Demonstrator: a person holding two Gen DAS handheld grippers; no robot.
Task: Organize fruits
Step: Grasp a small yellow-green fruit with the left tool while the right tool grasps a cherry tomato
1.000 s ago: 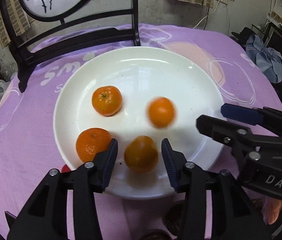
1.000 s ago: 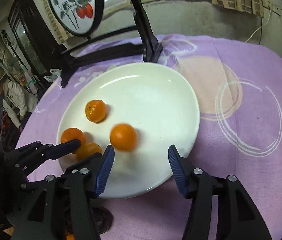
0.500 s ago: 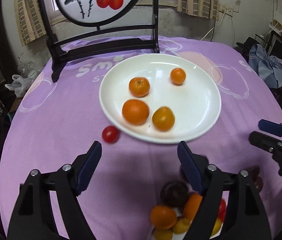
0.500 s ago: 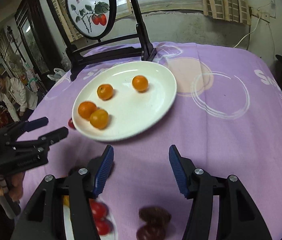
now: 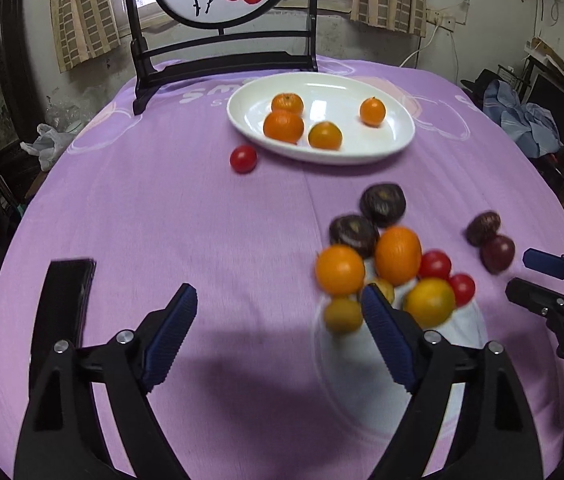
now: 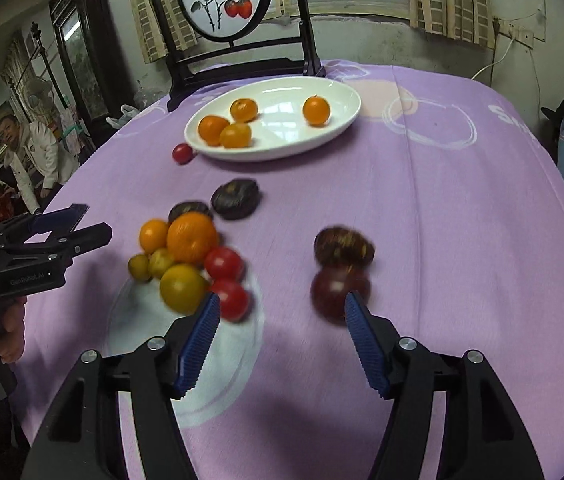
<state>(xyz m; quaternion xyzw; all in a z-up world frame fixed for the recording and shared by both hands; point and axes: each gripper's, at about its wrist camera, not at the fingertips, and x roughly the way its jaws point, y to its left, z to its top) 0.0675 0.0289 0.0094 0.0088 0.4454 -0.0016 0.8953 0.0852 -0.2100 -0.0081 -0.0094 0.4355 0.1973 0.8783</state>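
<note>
Four oranges (image 5: 284,126) on white plate (image 5: 398,142), upper centre. One cherry tomato (image 5: 243,159) just left of plate rim. Mixed fruit pile (image 5: 394,276) mid-right, approx ten pcs, blurred. Left gripper (image 5: 278,332) & right gripper (image 6: 278,334) both opening, nothing between pads.

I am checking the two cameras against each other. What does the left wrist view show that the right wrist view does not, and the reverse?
Only the left wrist view shows a flat black object lying on the cloth at its left, and dark equipment along the right wall.

Only the right wrist view shows a person in a white jacket beyond the table.

Both show the white plate with four oranges, the lone cherry tomato beside it, the mixed fruit pile and the dark fruits. Left gripper and right gripper are opening, empty.
</note>
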